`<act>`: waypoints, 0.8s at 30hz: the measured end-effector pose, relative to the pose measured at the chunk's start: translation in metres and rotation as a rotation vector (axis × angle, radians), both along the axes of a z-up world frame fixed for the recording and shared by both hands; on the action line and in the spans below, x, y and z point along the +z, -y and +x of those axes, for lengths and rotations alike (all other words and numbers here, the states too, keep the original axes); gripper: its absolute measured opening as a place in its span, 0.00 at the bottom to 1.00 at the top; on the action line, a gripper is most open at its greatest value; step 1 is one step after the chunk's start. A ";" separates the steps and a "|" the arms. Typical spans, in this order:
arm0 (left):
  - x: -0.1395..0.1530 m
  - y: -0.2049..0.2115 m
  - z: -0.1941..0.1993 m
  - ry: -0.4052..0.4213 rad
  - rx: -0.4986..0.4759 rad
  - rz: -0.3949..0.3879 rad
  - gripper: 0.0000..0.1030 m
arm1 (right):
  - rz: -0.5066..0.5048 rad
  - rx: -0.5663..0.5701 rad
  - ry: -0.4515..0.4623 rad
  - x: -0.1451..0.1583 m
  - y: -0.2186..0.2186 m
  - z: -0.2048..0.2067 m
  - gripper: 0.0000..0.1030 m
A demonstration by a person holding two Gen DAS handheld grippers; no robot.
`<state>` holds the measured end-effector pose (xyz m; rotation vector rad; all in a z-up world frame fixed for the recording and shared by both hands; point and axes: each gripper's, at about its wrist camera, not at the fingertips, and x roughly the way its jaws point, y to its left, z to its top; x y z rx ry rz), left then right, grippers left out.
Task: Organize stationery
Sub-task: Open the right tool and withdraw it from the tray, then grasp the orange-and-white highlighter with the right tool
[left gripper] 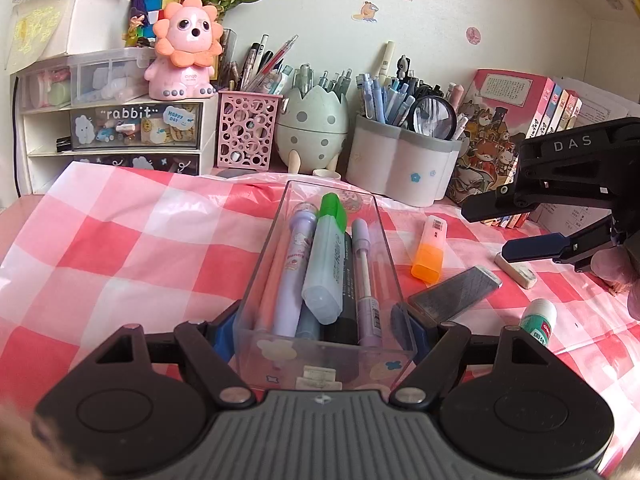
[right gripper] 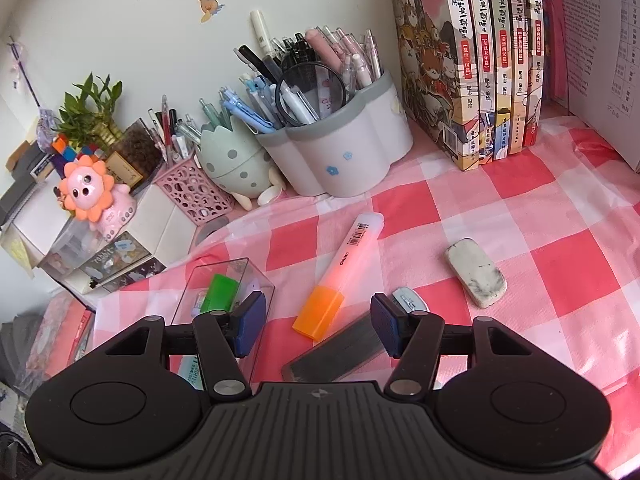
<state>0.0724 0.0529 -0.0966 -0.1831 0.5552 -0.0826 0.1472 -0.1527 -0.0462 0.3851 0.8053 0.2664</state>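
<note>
At lower centre, the clear pen box (left gripper: 326, 264) is clamped at its near end by the left gripper (left gripper: 320, 332), long axis running up-frame, while the right gripper (left gripper: 496, 228), at right, is angled downward, spread and empty.

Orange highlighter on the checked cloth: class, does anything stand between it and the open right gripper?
Nothing visible does. The orange highlighter lies bare on the cloth just ahead of the right gripper, whose jaws stand open and empty. The grey case lies beside it, below the jaws, not across the path.
</note>
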 end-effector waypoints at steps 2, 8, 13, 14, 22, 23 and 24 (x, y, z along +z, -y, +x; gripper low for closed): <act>0.000 0.000 0.000 0.000 0.000 0.000 0.51 | -0.009 -0.001 0.004 0.001 -0.002 0.000 0.58; 0.000 0.000 0.000 0.000 0.000 0.000 0.51 | -0.066 -0.001 0.008 -0.002 -0.012 0.005 0.59; 0.000 0.000 0.000 0.000 0.000 0.001 0.51 | -0.140 0.005 0.019 -0.004 -0.026 0.015 0.59; 0.000 0.000 0.000 0.000 0.000 0.001 0.51 | -0.163 0.009 0.028 -0.004 -0.029 0.016 0.59; 0.000 0.000 0.000 0.000 0.000 0.001 0.51 | -0.255 0.008 0.007 -0.015 -0.044 0.034 0.56; 0.000 0.000 0.000 0.000 0.000 0.001 0.51 | -0.262 0.009 0.001 -0.018 -0.046 0.036 0.55; 0.000 0.000 0.000 -0.001 0.000 0.002 0.51 | -0.273 0.008 -0.006 -0.021 -0.047 0.037 0.53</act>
